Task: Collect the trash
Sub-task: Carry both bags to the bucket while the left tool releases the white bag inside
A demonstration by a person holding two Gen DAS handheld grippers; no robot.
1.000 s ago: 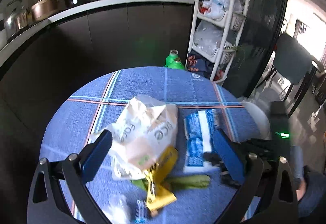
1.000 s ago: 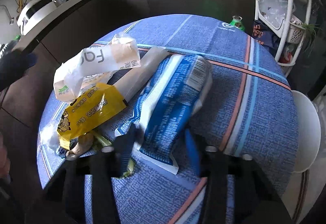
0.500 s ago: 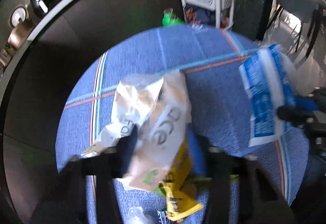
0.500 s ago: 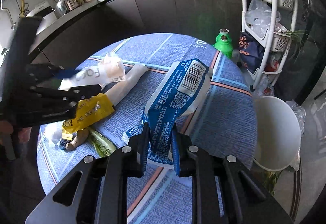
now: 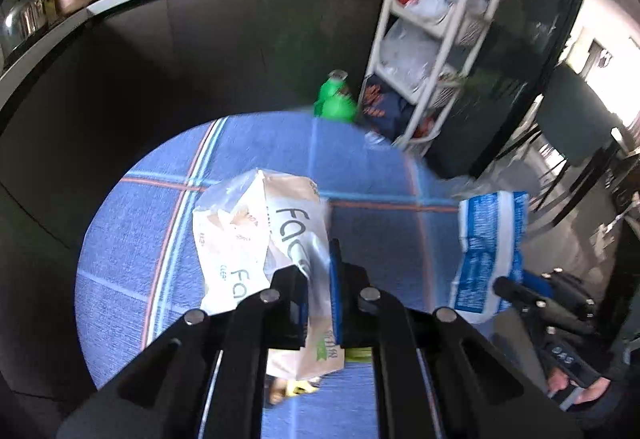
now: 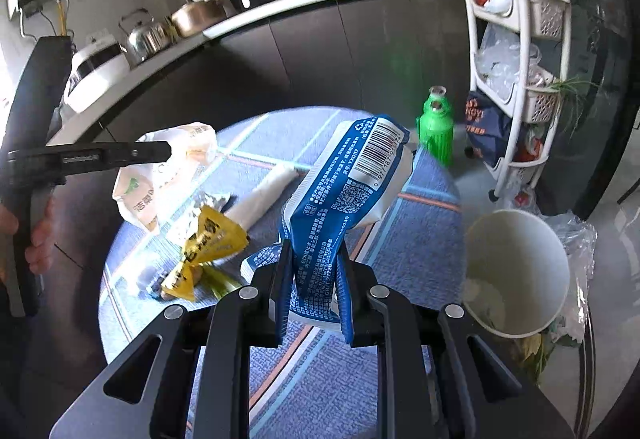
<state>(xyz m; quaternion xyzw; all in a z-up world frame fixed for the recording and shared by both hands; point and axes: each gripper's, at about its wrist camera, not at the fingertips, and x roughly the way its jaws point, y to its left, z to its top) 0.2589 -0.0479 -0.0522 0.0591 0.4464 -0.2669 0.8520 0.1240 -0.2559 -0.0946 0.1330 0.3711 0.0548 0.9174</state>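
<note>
Blue-clothed round counter [image 6: 404, 239]: both jaws clenched on light, crinkly, limp trash, the left gripper [image 5: 318, 291] pinching the white paper bag [image 5: 256, 235] at its near edge, the right gripper [image 6: 312, 291] the blue plastic wrapper [image 6: 344, 191] by its near end.

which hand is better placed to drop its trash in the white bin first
Right, probably. The right gripper holds the blue wrapper lifted beside the white bin; the left gripper, holding the paper bag, is farther off.

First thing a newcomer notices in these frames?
The right claw is shut on a blue-and-white wrapper, raised above the blue plaid table, with a white bin standing just off the table's right edge. The left claw pinches a beige paper bag; a yellow wrapper lies loose on the cloth.
</note>
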